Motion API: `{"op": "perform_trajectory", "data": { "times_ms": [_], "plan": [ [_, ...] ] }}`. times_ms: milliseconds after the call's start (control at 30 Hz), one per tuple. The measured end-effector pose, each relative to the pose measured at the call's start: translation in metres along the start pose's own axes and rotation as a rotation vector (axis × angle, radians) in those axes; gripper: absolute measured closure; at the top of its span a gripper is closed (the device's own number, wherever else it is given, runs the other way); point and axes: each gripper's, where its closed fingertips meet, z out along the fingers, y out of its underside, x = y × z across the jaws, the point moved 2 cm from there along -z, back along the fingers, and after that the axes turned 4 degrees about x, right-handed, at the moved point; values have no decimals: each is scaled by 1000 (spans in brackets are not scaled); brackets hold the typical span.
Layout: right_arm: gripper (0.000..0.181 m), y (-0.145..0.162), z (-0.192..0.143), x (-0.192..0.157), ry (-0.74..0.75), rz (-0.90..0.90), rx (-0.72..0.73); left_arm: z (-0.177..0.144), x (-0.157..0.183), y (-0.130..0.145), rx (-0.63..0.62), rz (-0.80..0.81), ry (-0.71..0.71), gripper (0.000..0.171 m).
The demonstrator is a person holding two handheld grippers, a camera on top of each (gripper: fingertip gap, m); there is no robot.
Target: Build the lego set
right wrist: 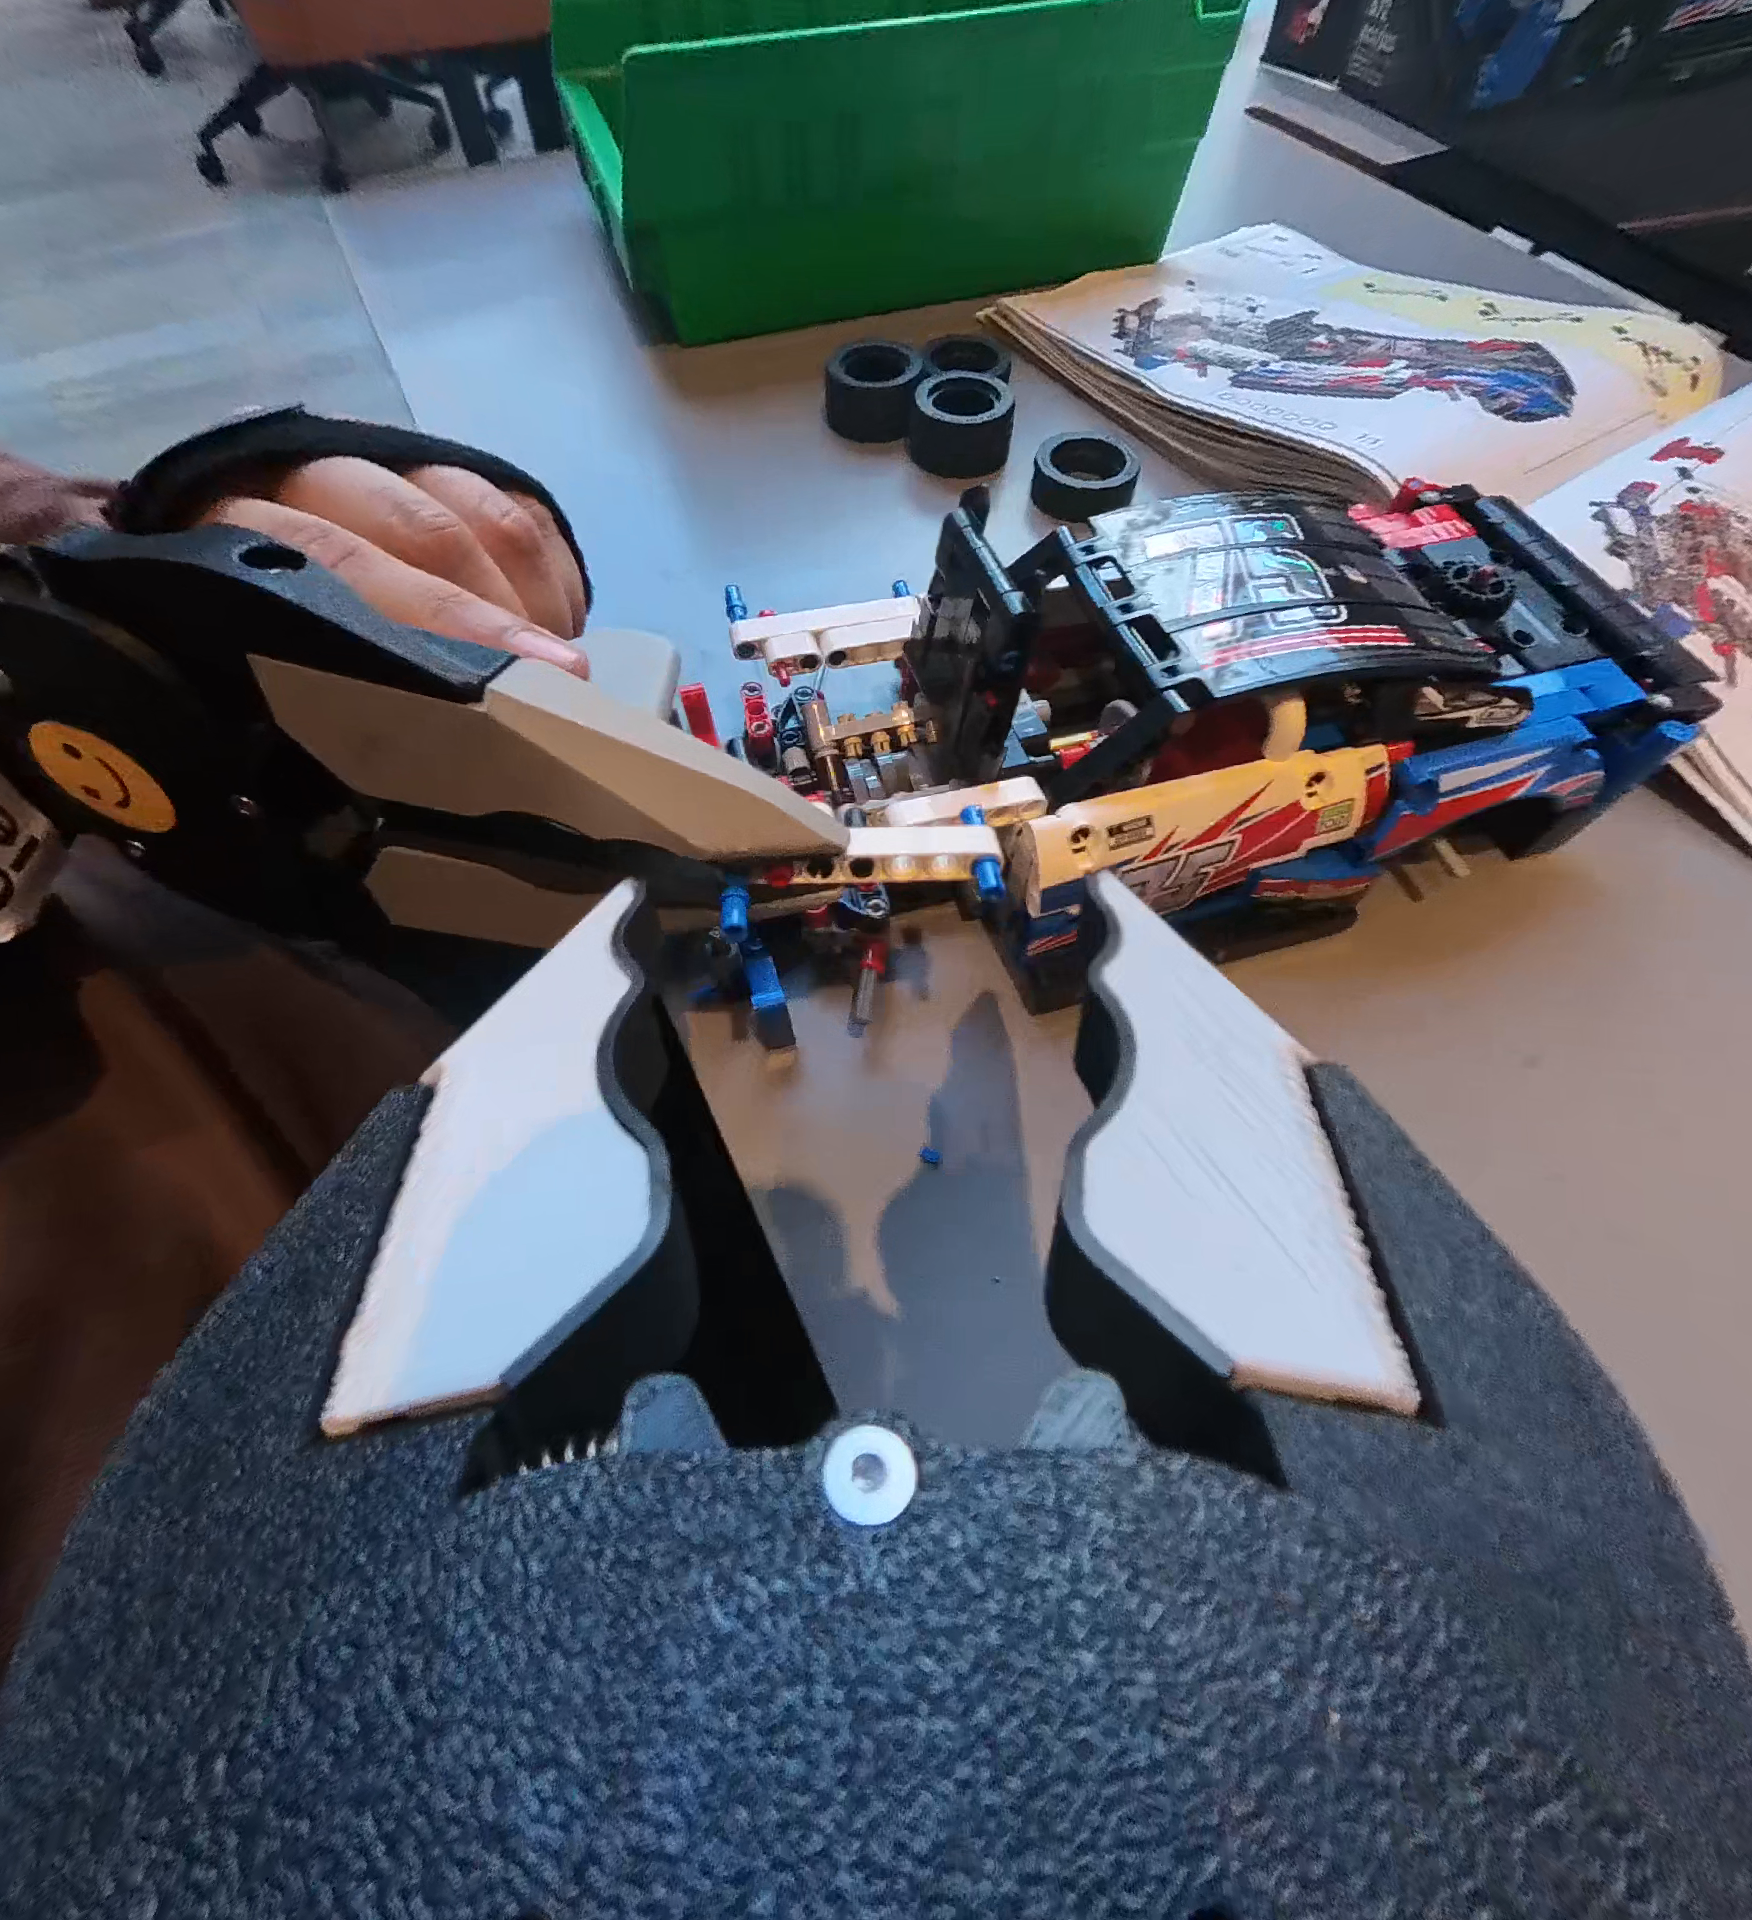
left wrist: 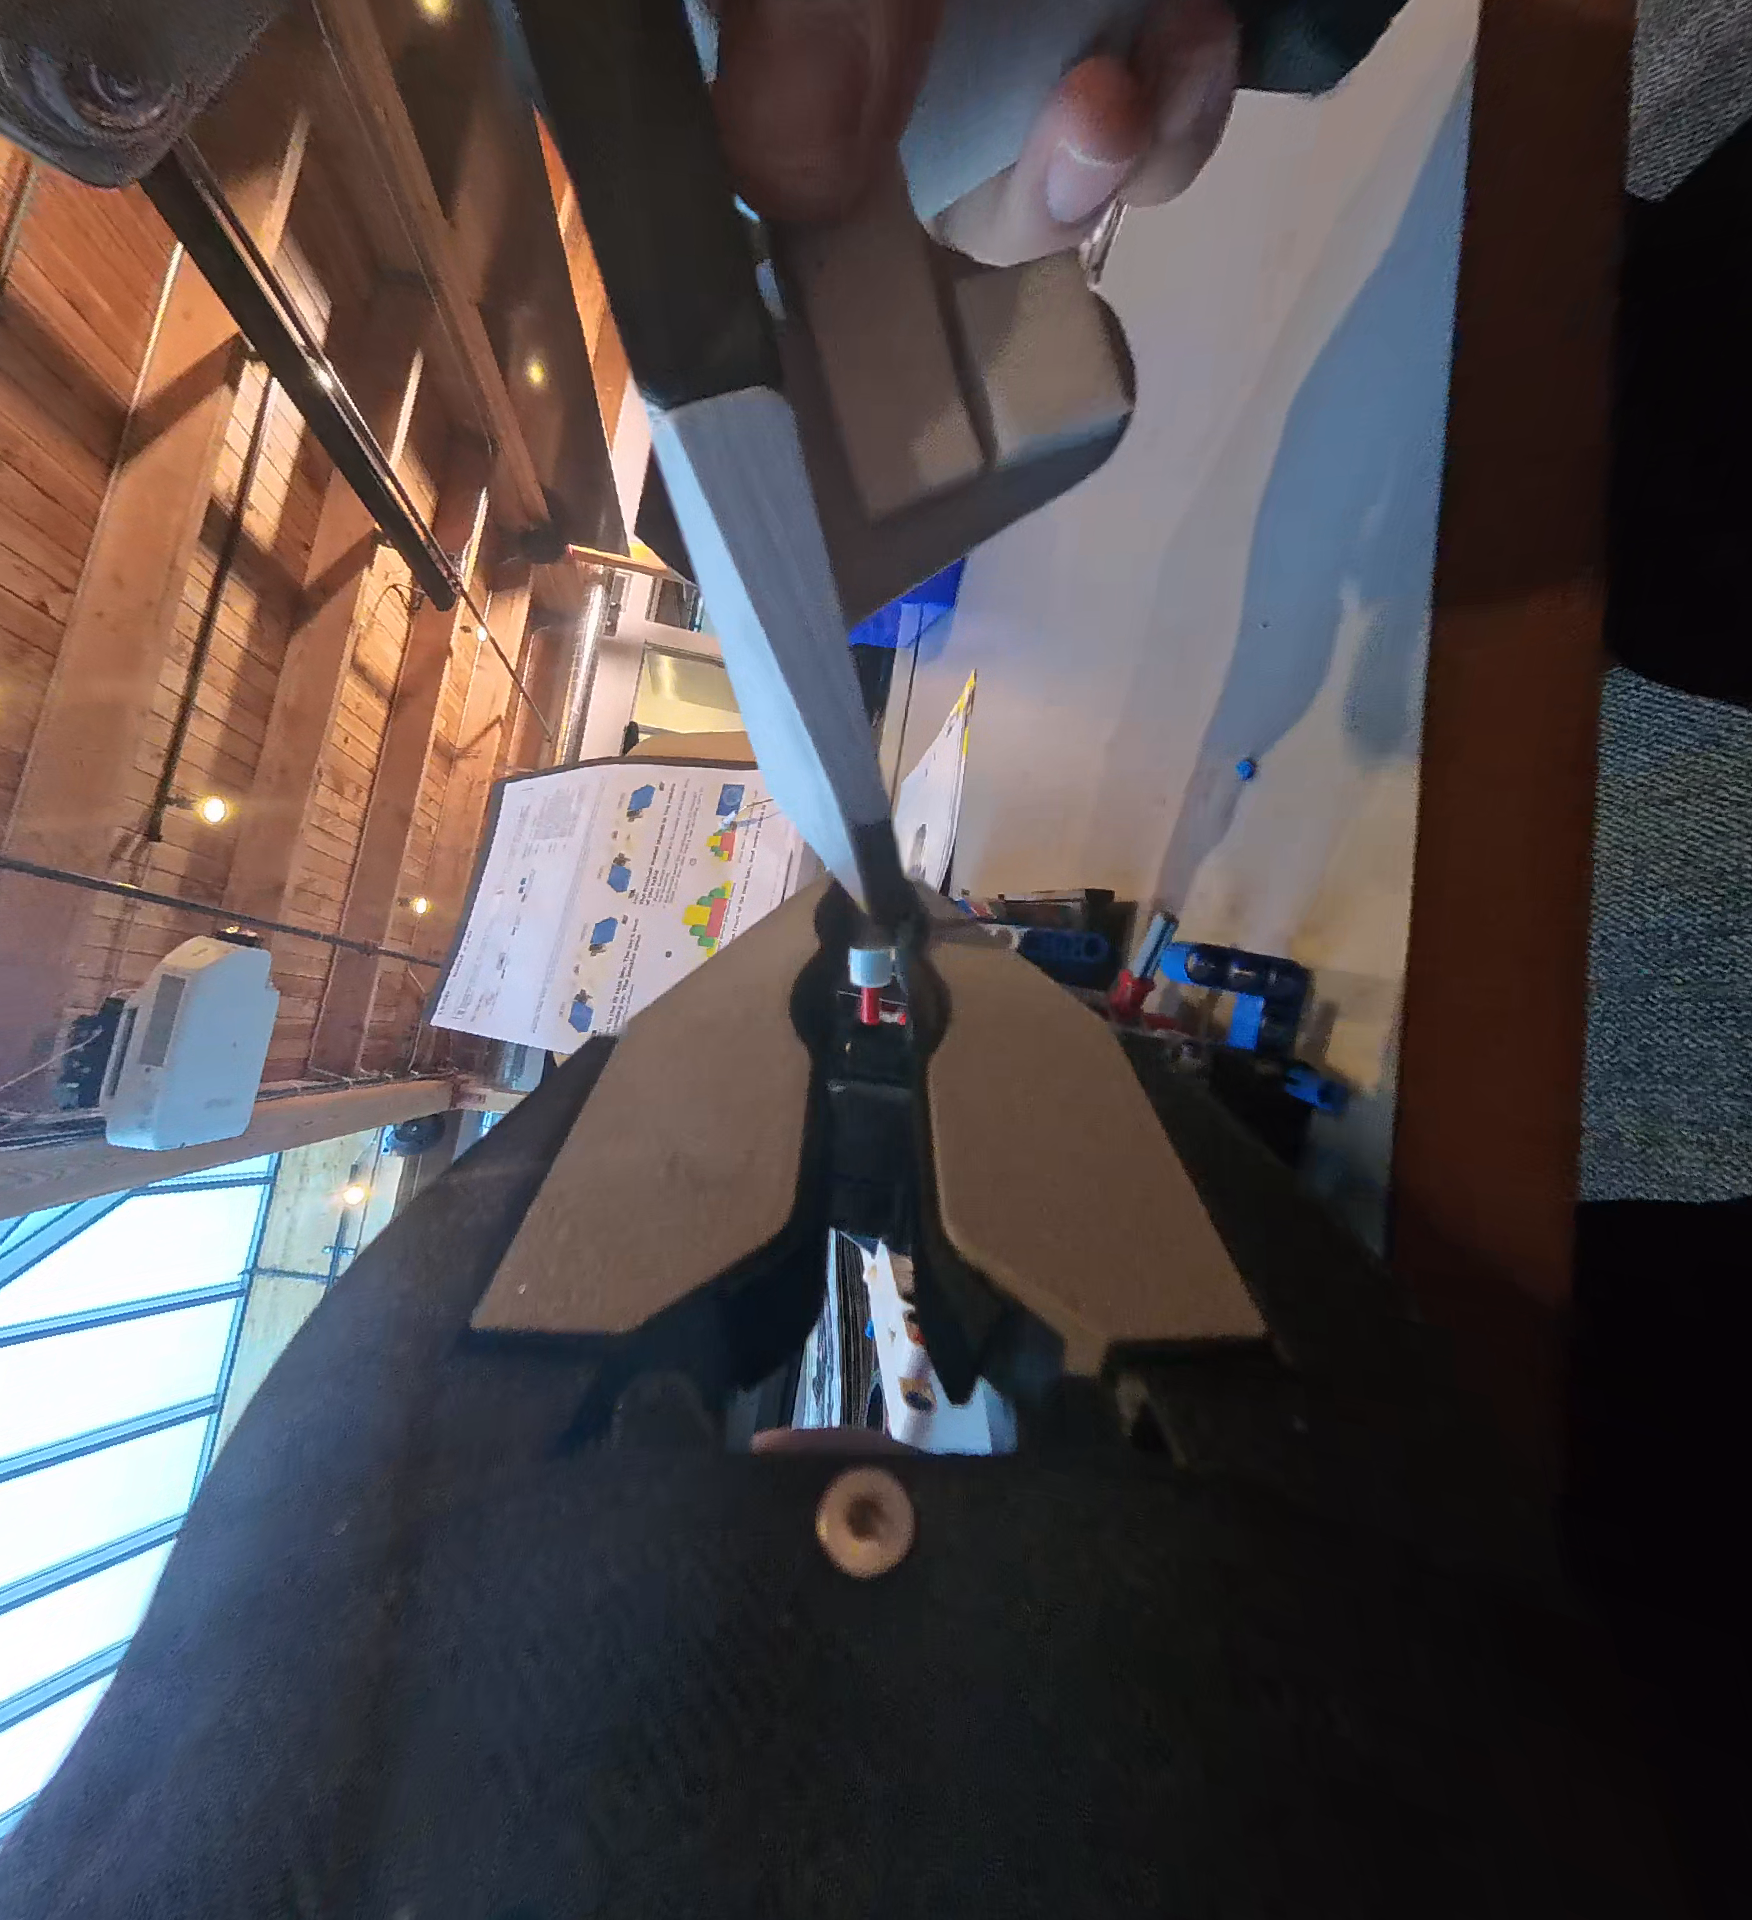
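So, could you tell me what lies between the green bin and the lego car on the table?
In the right wrist view, four loose black tyres lie on the table between the green bin and the lego car.

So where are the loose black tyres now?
In the right wrist view, four black tyres lie on the table between the green bin and the lego car.

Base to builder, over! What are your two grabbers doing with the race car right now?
Left gripper shut on the car's front frame. Right gripper open, hovering before it. Lego car unfinished, four tyres still loose. Nothing blocking.
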Motion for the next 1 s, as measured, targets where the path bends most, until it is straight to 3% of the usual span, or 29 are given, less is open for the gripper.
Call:
{"op": "perform_trajectory", "data": {
  "times_ms": [167, 1000],
  "plan": [
    [120, 5, 4, -2, -37, 1, -22, 1, 5, -1, -4, 34, 6, 167],
    [121, 1, 16, -6, -141, -59, 16, -4, 3, 9, -61, 40, -13, 167]
  ]
}}
